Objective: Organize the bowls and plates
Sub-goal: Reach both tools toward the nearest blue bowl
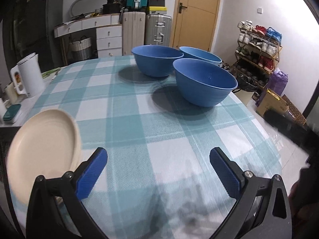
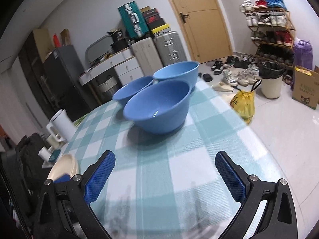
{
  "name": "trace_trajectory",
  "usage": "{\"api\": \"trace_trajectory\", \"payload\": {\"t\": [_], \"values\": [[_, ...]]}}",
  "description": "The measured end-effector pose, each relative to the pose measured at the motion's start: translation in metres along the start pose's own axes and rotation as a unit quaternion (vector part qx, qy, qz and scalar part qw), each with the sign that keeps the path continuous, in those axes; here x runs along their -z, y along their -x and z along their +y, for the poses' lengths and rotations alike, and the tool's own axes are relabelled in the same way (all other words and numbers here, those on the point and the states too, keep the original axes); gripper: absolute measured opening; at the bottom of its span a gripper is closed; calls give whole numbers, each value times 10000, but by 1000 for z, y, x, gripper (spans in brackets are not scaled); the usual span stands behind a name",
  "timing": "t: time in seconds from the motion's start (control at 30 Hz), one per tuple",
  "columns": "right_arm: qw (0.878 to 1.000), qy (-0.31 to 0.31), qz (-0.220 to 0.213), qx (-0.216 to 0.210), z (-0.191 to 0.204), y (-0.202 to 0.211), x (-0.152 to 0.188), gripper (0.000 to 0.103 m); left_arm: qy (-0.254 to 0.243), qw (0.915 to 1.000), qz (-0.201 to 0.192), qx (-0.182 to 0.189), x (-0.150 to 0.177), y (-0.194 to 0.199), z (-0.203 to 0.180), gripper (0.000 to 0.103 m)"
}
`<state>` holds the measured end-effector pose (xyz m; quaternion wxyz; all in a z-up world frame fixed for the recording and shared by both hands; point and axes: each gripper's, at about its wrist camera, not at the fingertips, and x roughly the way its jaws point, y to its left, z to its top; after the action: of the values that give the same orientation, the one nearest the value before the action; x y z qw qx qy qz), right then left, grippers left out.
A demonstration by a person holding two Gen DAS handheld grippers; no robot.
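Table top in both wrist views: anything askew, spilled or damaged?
Nothing spilled or broken. The three blue plastic bowls stand upright and empty. The round cream plate lies at the checked tablecloth's left edge, possibly overhanging; the view does not settle it.

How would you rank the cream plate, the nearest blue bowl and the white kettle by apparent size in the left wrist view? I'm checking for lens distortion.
1. cream plate, though it lies closest to the camera, so this may mislead.
2. nearest blue bowl.
3. white kettle, standing farther off at the table's left edge.
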<state>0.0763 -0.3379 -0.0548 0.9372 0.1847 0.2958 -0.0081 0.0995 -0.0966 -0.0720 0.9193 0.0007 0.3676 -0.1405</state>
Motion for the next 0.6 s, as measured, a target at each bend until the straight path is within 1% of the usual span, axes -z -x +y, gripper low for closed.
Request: {"api": "trace_trajectory", "payload": {"t": [0.13,0.23,0.3,0.37,0.53,0.6], "values": [[9999,45,-76,78,-5,-13,-30,102,17,9999,46,95,-9,-23,-1,103],[9998,96,15,177,-8,-29,-53,102,83,9999,15,151,-16,-38,1,103],[9996,14,171,240,-14,-43,-67,102,141,9998,24,147,-18,-48,3,103],[9988,-106,373,292,-21,-61,-79,102,229,9994,138,234,-18,-59,6,103],[9944,-384,954,227,-34,-110,-99,102,340,9981,381,344,-17,-74,8,103],[9924,-446,1122,216,-36,-128,-110,102,439,9974,402,398,-22,-74,9,103]]}}
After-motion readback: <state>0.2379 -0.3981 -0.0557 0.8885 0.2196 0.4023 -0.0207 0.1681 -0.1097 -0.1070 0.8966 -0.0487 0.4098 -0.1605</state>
